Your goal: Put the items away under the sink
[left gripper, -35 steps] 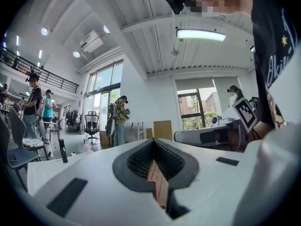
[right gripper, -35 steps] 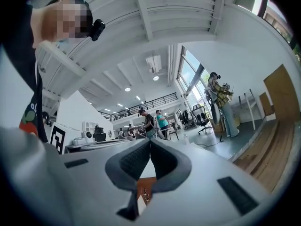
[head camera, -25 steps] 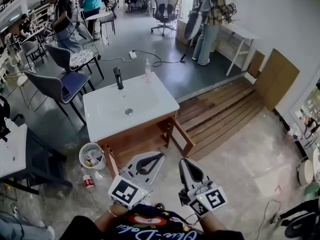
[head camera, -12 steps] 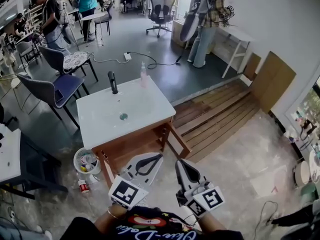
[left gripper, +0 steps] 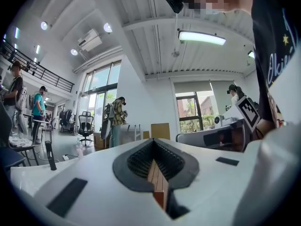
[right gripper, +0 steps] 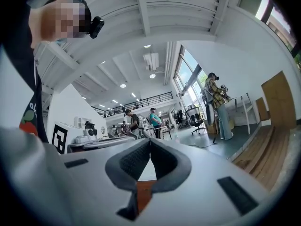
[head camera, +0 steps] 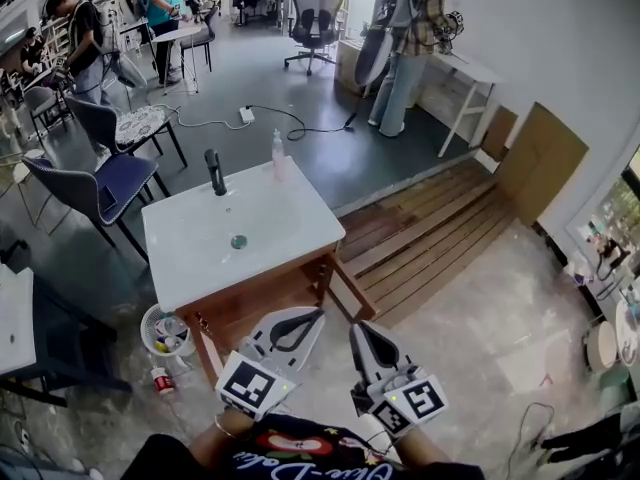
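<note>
Both claws are held level and side by side at the bottom of the head view. The left claw (head camera: 318,315) is shut, its dark ribbed pads meeting at the tip with nothing between them. The right claw (head camera: 363,328) is likewise shut and empty. Each carries a cube with square markers at its rear, close to the person's dark printed shirt (head camera: 300,453).

At 11 o'clock from the claws stands the sink (head camera: 205,268), a white top with a shallow basin and round drain, set on a wooden cabinet (head camera: 265,303) whose front faces the claws. A black faucet (head camera: 214,171) rises upright at the far edge of the top. A pale pink bottle (head camera: 277,155) stands upright near the far right corner, well apart from the faucet.

At 9 o'clock a white waste basket (head camera: 150,320) sits on the floor just beside the cabinet's left leg, with litter inside. A small red-and-white bottle (head camera: 158,380) stands on the floor near it.

At 1 o'clock, wooden decking (head camera: 430,233) runs beside the cabinet. Blue-grey chairs (head camera: 105,183) stand at 10 o'clock beyond the sink. Toward 12 o'clock, across the grey floor, a person in a plaid shirt (head camera: 410,28) stands at a white table (head camera: 470,68) near an office chair (head camera: 315,18).
</note>
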